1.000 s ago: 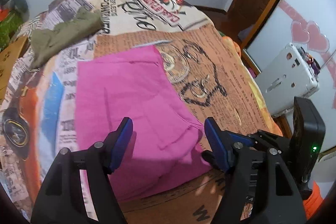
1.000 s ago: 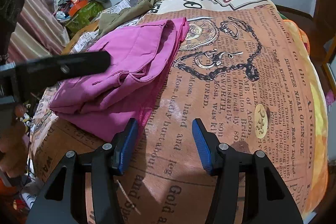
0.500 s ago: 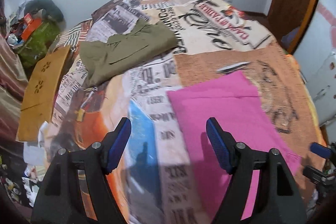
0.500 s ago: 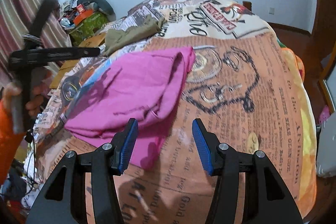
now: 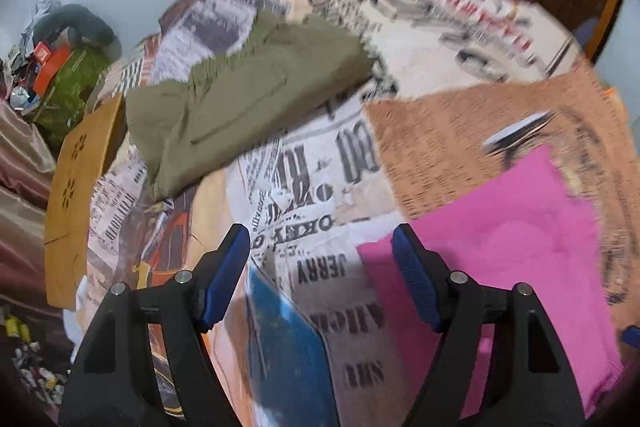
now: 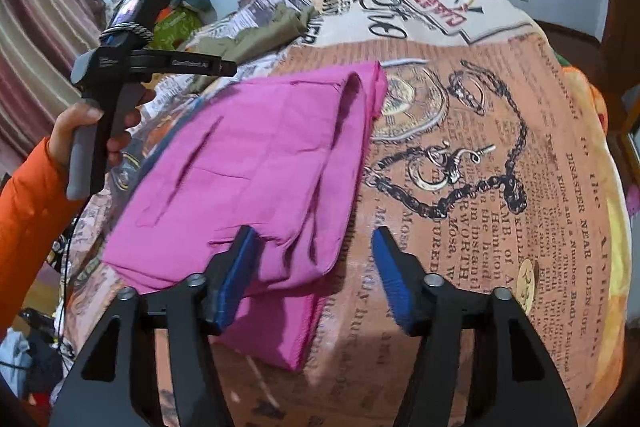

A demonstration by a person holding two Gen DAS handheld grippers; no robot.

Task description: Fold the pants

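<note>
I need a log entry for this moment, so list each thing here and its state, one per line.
Pink pants: folded, flat on the bed, not gripped.
Green pants: lying loosely folded further back on the bed, untouched.
Left tongs: open, empty, above the bedspread.
Right tongs: open, empty, at the pink pants' near corner.

Left gripper (image 5: 320,275): matte black plastic arms, silver screw heads at pivots, ribbed blue pads (image 5: 226,275) on fingertips. Right gripper (image 6: 316,277): same build, black w/ blue ribbed pads (image 6: 390,277), silver screws. Left hand (image 6: 86,137): bare skin, orange sleeve (image 6: 28,223) to wrist. Grey-black handle w/ small white lettering on crossbar, cord wrapped round top, thin black cable hanging below.
</note>
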